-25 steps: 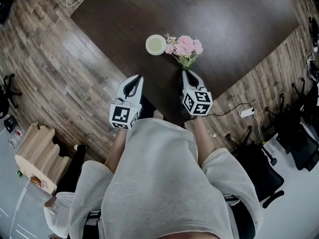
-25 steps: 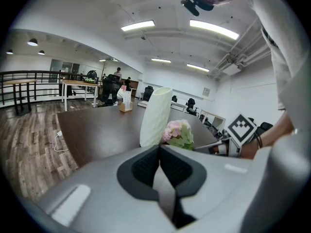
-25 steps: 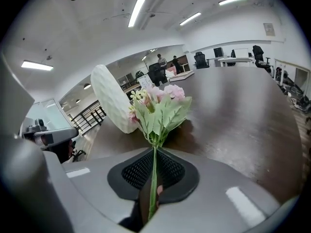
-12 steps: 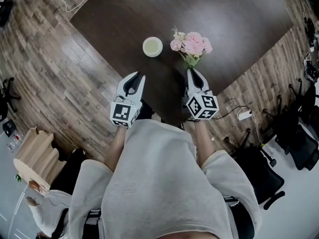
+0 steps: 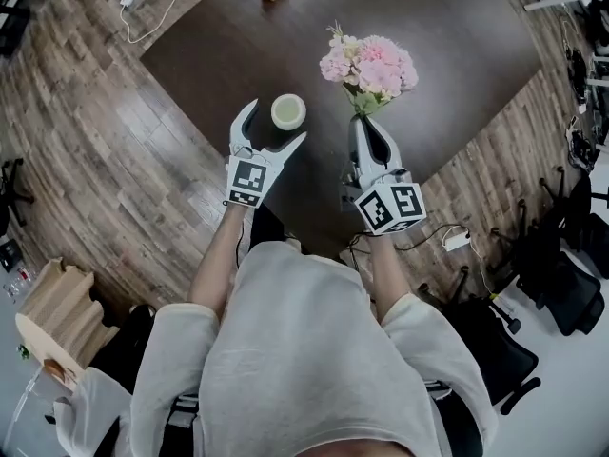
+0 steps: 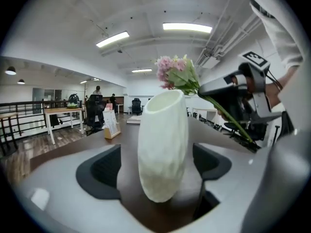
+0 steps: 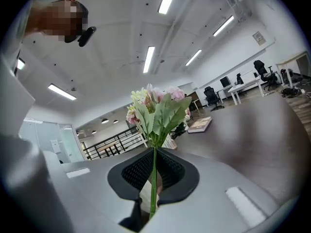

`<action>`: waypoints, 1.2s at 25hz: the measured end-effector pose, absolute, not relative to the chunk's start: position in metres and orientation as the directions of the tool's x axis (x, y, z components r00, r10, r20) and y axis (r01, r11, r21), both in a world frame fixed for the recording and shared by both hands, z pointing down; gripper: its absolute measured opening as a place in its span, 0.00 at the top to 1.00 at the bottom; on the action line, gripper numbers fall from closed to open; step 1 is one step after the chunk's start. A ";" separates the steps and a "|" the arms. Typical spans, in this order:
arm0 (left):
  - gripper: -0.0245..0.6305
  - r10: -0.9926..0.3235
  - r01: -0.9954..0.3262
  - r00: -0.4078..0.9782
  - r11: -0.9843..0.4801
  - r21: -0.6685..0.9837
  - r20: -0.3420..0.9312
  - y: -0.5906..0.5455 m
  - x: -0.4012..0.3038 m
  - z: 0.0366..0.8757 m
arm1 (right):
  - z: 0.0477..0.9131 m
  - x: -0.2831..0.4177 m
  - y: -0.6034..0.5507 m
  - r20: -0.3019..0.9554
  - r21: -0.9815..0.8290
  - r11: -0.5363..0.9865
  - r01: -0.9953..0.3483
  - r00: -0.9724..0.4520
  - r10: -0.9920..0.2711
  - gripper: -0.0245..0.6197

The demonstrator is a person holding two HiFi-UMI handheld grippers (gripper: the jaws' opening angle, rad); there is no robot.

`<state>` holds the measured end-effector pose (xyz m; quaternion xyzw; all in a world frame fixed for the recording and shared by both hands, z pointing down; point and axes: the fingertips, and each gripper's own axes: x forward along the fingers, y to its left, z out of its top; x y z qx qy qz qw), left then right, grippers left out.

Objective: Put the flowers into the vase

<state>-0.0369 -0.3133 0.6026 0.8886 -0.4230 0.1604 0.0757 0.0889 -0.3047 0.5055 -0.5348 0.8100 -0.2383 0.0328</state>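
Centre frame, your left gripper [image 5: 275,122], jaws opening round the vase [image 5: 288,111], pads clear of it, right gripper [image 5: 367,122] alongside, clenched on the flowers [image 5: 371,63] by the stem.

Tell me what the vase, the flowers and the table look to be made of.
The vase: probably ceramic, perhaps plastic; pale, matte, faintly dimpled wall.
The flowers: likely artificial, fabric petals and leaves on a plastic stem; the leaves look flat, the stem evenly green.
The table: dark brown wood or laminate; faint grain, soft sheen.
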 end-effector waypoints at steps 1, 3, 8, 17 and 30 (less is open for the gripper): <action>0.27 -0.719 -0.763 0.602 -0.646 -0.015 0.348 -0.319 -0.031 0.603 | 0.499 0.086 -0.309 0.185 -0.420 0.326 -0.847 -0.431 -0.883 0.94; 0.27 -0.705 -0.743 0.620 -0.669 -0.033 0.346 -0.327 -0.021 0.603 | 0.489 0.082 -0.317 0.159 -0.415 0.343 -0.843 -0.439 -0.884 0.94; 0.27 -0.692 -0.731 0.631 -0.682 -0.032 0.351 -0.332 -0.013 0.608 | 0.477 0.074 -0.327 0.130 -0.409 0.369 -0.835 -0.454 -0.882 0.94; 0.40 -0.683 -0.719 0.647 -0.694 -0.025 0.337 -0.331 -0.010 0.611 | 0.448 0.051 -0.348 0.035 -0.411 0.440 -0.798 -0.496 -0.868 0.93; 0.40 -0.683 -0.722 0.641 -0.691 -0.026 0.351 -0.331 -0.010 0.609 | 0.365 -0.021 -0.399 -0.201 -0.318 0.645 -0.695 -0.616 -0.762 0.93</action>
